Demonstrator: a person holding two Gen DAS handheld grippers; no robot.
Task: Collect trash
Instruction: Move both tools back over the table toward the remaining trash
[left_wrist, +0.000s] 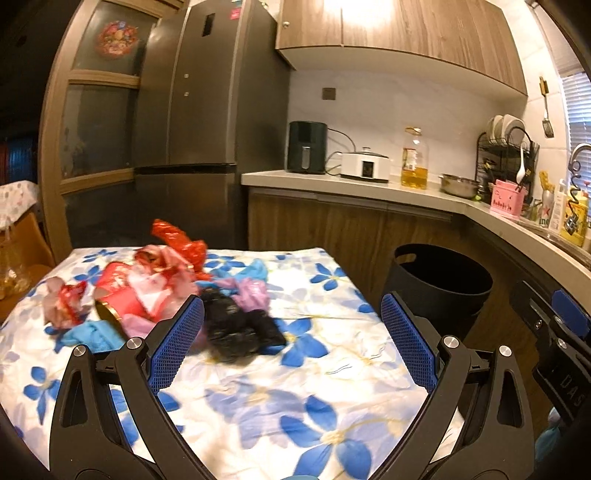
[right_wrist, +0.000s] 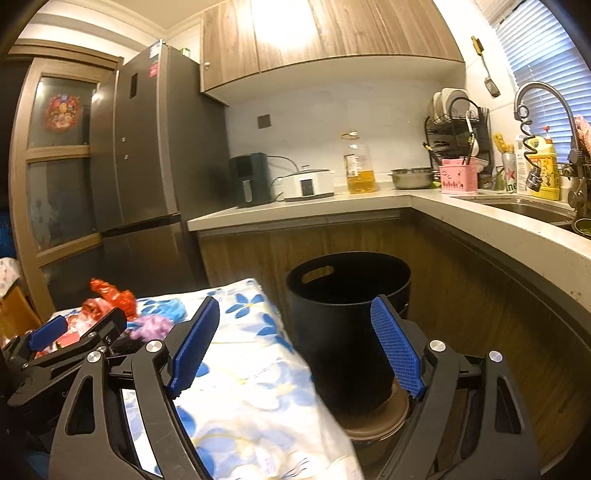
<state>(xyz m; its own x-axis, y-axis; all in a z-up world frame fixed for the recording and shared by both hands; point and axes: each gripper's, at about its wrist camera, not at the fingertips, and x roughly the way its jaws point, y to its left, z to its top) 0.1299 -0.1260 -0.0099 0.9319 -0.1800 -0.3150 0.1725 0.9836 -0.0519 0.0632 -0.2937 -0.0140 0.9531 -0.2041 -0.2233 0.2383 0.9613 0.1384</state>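
Both our grippers, left gripper (left_wrist: 291, 314) and right gripper (right_wrist: 295, 321), gape empty over the flowered tablecloth (left_wrist: 314, 369). The trash pile (left_wrist: 155, 291) sits at its far left; the black bin (right_wrist: 347, 295) stands beyond its right edge.

Trash (left_wrist: 155, 291) lies on the table (left_wrist: 332, 295), bin (left_wrist: 439, 280) to its right.

blue-flowered white cloth (left_wrist: 295, 369), red wrappers (left_wrist: 122, 291), black bin (right_wrist: 343, 317).
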